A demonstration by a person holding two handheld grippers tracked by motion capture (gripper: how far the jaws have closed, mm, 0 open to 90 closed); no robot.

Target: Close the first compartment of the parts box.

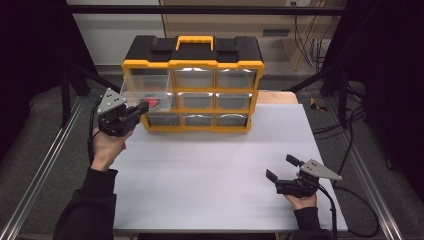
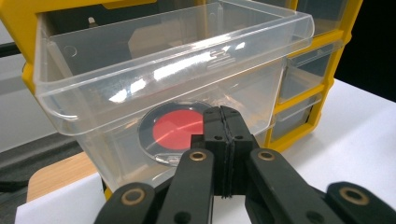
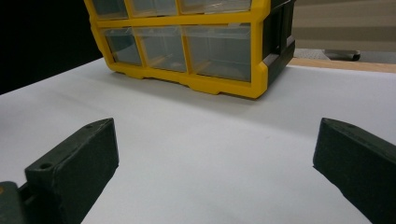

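The left gripper (image 2: 223, 116), jaws pressed together, was held against the pulled-out clear drawer (image 2: 154, 79) (red disc (image 2: 176, 129) inside), while the right gripper (image 1: 285, 168) was parked wide apart near the table's (image 1: 210, 175) right edge.

Bright light from overhead falls on the white table (image 1: 215, 165), while the room around it sinks into near black at both sides. Glare streaks run across the clear drawer (image 2: 154, 74) rim in the left gripper view, white and smeared. The organizer (image 3: 187, 42) throws a soft shadow forward onto the table. The high view is soft and grainy; up close, the right gripper (image 3: 215, 163) jaws are blurred, out of focus.
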